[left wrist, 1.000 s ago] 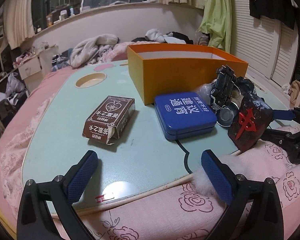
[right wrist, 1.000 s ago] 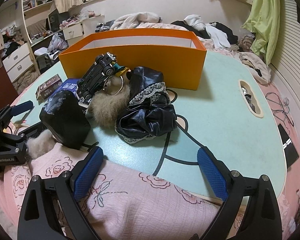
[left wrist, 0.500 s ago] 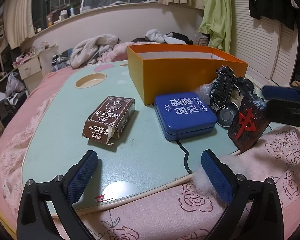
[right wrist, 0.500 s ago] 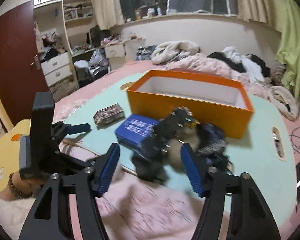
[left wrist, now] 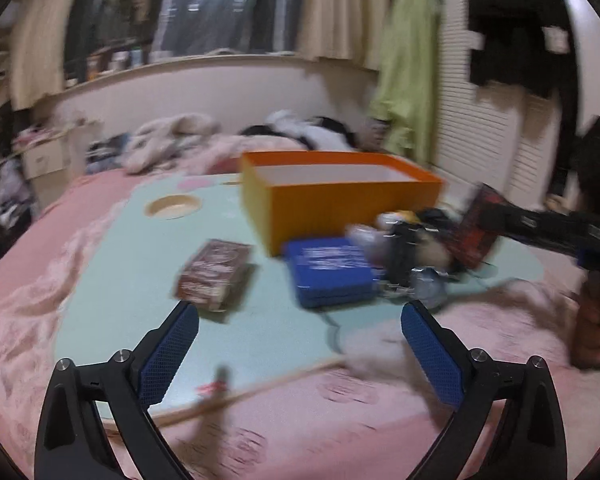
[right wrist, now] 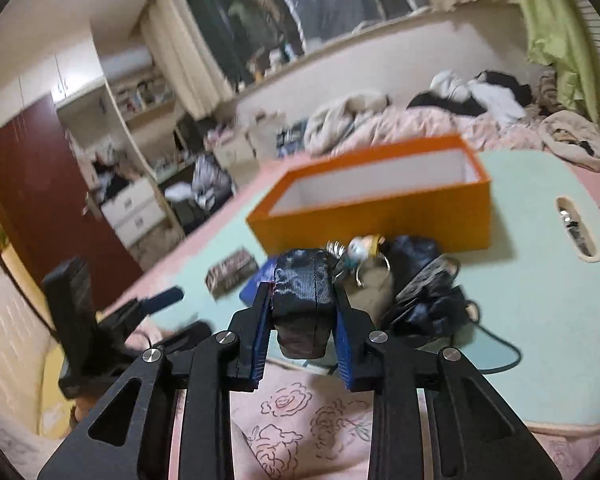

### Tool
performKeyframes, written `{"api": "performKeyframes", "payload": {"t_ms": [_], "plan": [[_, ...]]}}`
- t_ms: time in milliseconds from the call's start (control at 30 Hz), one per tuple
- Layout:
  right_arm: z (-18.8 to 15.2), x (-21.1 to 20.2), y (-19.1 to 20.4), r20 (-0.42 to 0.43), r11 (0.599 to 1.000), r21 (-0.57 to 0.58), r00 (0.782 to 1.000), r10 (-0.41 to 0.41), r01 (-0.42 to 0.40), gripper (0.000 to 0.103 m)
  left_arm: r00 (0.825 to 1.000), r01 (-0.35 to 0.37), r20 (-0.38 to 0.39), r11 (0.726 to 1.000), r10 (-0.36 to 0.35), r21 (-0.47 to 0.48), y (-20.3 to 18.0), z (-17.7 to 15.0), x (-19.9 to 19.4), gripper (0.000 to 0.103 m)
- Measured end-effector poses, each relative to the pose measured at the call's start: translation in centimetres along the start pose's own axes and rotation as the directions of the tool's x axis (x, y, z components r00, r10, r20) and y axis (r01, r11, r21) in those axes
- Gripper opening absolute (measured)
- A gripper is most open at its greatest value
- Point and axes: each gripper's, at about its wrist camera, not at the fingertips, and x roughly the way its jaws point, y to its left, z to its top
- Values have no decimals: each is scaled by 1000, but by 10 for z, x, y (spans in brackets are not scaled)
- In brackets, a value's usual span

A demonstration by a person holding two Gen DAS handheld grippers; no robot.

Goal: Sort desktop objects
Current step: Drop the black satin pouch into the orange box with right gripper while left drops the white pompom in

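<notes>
My right gripper (right wrist: 302,312) is shut on a black block (right wrist: 303,300) with a worn shiny skin and holds it above the table's near edge; in the left wrist view the block (left wrist: 478,226) shows a dark red face at the right. My left gripper (left wrist: 300,344) is open and empty above the table's front edge. An open orange box (left wrist: 340,196) stands at the back, also in the right wrist view (right wrist: 380,208). A blue tin (left wrist: 328,272) and a brown card box (left wrist: 216,274) lie in front of it. A toy car and keyring pile (left wrist: 412,264) lies beside the tin.
The pale green table (left wrist: 140,264) rests on a pink quilt (left wrist: 340,420). A black lace-trimmed cloth (right wrist: 428,292) lies right of the pile. A round hole (left wrist: 172,206) is at the table's far left and a slot (right wrist: 576,232) at its right. Both views are motion-blurred.
My right gripper closed on the black block and lifted it off the table. My left gripper rose and pulled back a little, staying open.
</notes>
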Motion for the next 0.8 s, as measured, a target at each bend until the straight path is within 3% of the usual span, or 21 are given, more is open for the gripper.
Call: {"api": "performKeyframes", "payload": {"t_ms": [100, 200, 233, 400, 533, 633, 733, 800], "plan": [[1, 0, 4, 15, 1000, -7, 1000, -2, 2, 29, 991, 101, -91, 995, -100, 7, -13, 3, 9, 80], [1, 4, 12, 0, 999, -35, 1000, -9, 9, 29, 976, 130, -181, 991, -123, 26, -24, 2, 26, 56], [0, 6, 13, -4, 999, -42, 1000, -10, 9, 29, 967, 154, -211, 988, -146, 24, -25, -2, 31, 43], [-2, 15, 14, -36, 999, -31, 999, -30, 29, 29, 963, 184, -201, 983, -178, 11, -26, -2, 35, 41], [9, 0, 12, 26, 999, -34, 999, -33, 34, 29, 976, 178, -125, 984, -177, -4, -24, 16, 21, 41], [39, -3, 11, 77, 996, -50, 995, -69, 73, 29, 981, 181, -60, 982, -184, -45, -14, 60, 20, 41], [73, 14, 2, 84, 995, -32, 992, -93, 96, 29, 995, 83, -44, 996, -84, -42, -12, 108, 43, 42], [92, 34, -8, 64, 993, -26, 992, -112, 114, 30, 996, 46, -66, 996, -52, -81, -5, 135, 75, 56]]}}
